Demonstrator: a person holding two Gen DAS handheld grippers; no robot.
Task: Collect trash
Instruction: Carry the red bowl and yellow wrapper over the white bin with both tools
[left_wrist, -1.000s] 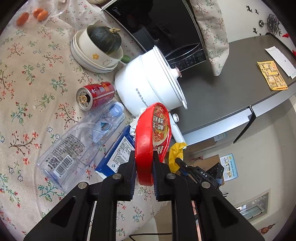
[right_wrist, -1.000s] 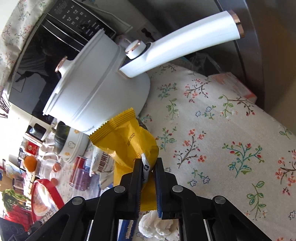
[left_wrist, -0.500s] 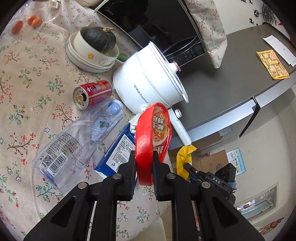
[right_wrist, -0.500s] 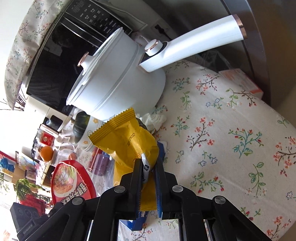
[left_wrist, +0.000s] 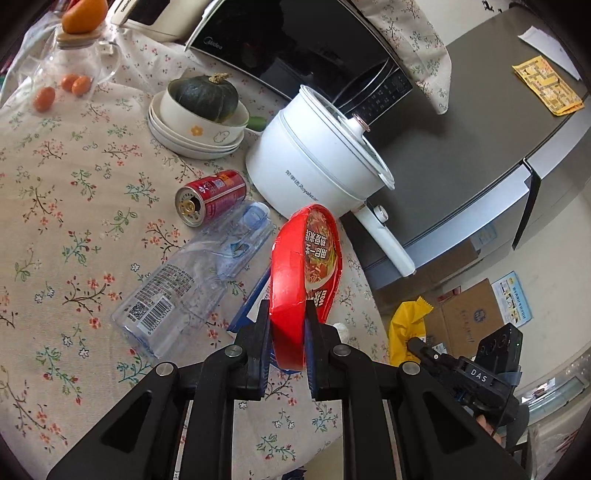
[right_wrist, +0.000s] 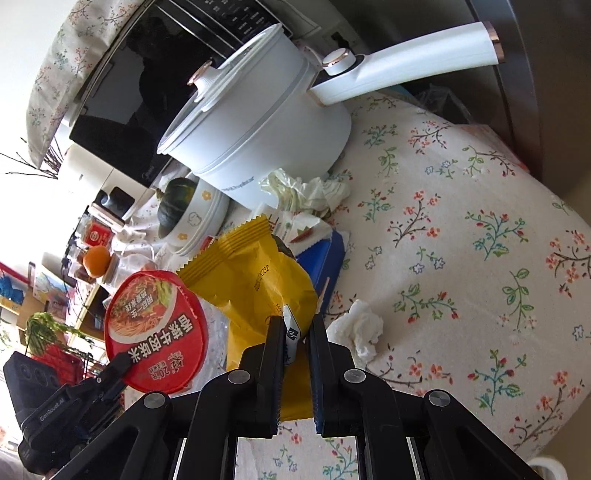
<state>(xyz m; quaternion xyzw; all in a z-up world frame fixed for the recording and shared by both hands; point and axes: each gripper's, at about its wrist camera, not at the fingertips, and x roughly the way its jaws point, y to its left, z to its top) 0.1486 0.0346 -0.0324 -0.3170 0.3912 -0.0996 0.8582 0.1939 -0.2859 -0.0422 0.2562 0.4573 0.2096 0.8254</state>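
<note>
My left gripper (left_wrist: 286, 328) is shut on a red instant-noodle cup (left_wrist: 304, 266) and holds it above the floral table (left_wrist: 55, 184). The cup also shows in the right wrist view (right_wrist: 155, 328). My right gripper (right_wrist: 293, 332) is shut on a yellow snack wrapper (right_wrist: 255, 280), held above the table edge; the wrapper also shows in the left wrist view (left_wrist: 404, 325). On the table lie a red can (left_wrist: 210, 195), a clear plastic bottle (left_wrist: 199, 280), a blue carton (right_wrist: 325, 266), a white tissue ball (right_wrist: 360, 332) and crumpled paper (right_wrist: 306, 188).
A white electric pot (left_wrist: 317, 166) with a long handle (right_wrist: 413, 74) stands at the table's back. Stacked bowls hold a green squash (left_wrist: 203, 98). A black microwave (left_wrist: 295, 48) and a grey fridge (left_wrist: 480, 155) stand behind. A glass jar (left_wrist: 74, 74) holds small oranges.
Both grippers have risen and pulled back from the table with their items held. The noodle cup now shows large in the right wrist view.
</note>
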